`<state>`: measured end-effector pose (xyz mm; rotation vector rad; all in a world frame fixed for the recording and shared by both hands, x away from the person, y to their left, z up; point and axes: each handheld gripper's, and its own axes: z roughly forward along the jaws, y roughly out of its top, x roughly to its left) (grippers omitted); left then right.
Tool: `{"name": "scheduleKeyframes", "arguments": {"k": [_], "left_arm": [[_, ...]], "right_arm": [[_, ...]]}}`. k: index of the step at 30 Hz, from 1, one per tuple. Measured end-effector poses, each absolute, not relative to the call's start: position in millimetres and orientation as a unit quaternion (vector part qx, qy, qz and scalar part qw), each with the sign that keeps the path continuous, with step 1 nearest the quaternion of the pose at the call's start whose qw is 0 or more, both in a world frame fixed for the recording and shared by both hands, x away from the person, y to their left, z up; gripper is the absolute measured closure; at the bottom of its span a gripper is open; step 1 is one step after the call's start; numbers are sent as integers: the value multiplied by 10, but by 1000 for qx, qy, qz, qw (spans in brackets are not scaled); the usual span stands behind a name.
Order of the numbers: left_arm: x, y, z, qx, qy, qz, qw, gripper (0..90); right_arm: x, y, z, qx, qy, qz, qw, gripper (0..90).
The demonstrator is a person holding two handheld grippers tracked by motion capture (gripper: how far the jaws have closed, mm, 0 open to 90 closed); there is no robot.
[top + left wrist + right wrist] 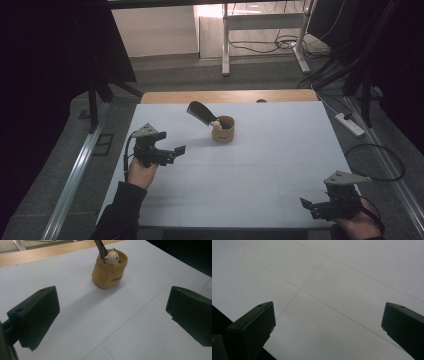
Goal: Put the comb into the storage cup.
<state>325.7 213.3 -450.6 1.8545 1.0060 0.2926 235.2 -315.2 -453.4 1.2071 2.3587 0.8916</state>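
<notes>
A small tan pouch-like holder (223,129) stands upright at the far middle of the white table (280,150). A black shoehorn-like tool (201,113) and a little cream bear figure (111,258) stick out of the holder (109,272). My left gripper (172,152) hovers at the table's left side, open, pointing toward the holder from some distance. My right gripper (312,206) is held near the front right corner, open, with bare table between its jaws. In both gripper views the jaws stand wide apart with nothing between them.
A wooden strip (227,96) borders the table's far edge. Beyond it are a metal desk frame (226,45) and cables on the floor. A power strip (350,123) and a looped cable (375,160) lie on the floor at right.
</notes>
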Motion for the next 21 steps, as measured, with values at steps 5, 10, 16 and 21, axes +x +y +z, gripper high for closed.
{"name": "scheduleKeyframes", "arguments": {"k": [5,10,16,21], "left_arm": [[3154,2175,-4517,759,416,123,485,0],[3050,2213,-4532,759,423,117,481,0],[2940,2230,-4539,760,422,120,479,0],[2854,2234,-4554,764,421,127,473,0]], "right_arm": [[2347,-3153,-4533,425,830,315,174,0],[2346,-3158,-4532,426,830,316,174,0],[2344,-3158,-4531,426,830,316,175,0],[2343,-3158,-4531,426,829,316,175,0]]}}
